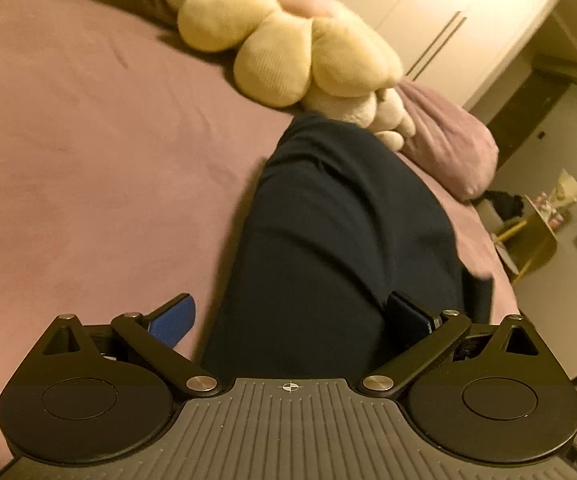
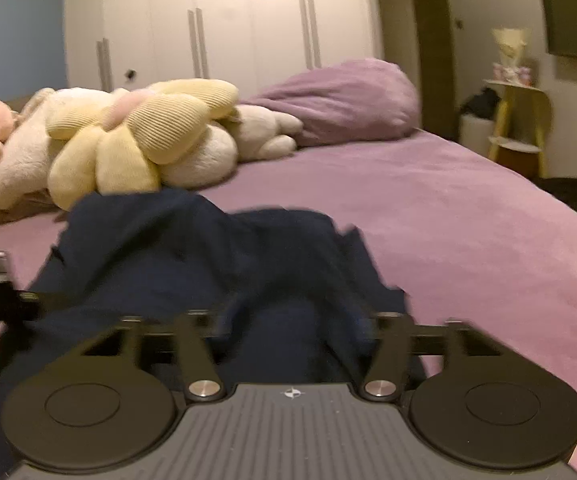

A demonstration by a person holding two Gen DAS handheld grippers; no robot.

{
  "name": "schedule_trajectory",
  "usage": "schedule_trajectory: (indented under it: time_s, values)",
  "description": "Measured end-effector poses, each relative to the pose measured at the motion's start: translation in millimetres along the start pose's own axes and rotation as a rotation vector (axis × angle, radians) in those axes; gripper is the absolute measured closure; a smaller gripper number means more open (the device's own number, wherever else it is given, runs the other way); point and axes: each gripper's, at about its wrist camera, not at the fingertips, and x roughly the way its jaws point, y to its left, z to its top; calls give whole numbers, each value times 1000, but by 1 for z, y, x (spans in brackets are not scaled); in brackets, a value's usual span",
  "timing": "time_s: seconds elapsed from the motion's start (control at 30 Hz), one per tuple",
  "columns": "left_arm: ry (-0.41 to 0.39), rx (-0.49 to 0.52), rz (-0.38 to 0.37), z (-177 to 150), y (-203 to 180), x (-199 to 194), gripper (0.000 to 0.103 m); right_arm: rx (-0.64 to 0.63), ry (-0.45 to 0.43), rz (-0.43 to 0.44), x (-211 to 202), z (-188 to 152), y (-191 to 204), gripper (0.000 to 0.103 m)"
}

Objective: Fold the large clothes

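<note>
Bed [image 1: 68, 140]: covered in a mauve sheet, bare across the left of the left wrist view.
Left gripper [image 1: 288, 320]: fingers spread wide; the blue pad of the left finger [image 1: 172, 320] lies over the sheet, clear of the cloth, and the right finger [image 1: 408, 314] lies against the garment's right side. Nothing is clamped.
Garment [image 1: 340, 240]: dark navy, lying on the bed as a long rumpled strip that runs from between the left gripper's fingers up towards the toys.
Flower cushion [image 1: 288, 44]: pale yellow petals with a pink middle, at the head of the bed, just beyond the garment's far end.
Plush toys [image 2: 208, 156]: cream ones piled under and beside the cushion, touching it.
Pillow [image 2: 340, 100]: mauve, to the right of the toys, against the wardrobe [image 2: 224, 20].
Right gripper [image 2: 292, 328]: fingers apart, with the garment's near edge bunched between them; the fingertips are blurred and buried in dark cloth, so they seem not to press on it, though that is hard to judge.
Stool [image 2: 516, 120]: yellow, beside the bed at far right, with a bouquet on top.
</note>
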Motion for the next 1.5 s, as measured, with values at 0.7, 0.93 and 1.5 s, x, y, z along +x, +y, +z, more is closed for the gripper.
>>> schedule_trajectory:
  time_s: [0.7,0.93,1.5]
  values:
    - [280,419,160,-90,18,-106,0,101,482,-91,-161,-67,-27,22]
    - [237,385,214,-78,20,-117,0,60,546,-59,-176,-83,-20,20]
    - [244,445,263,-74,12,-115,0,177,412,-294,-121,-35,-42,41]
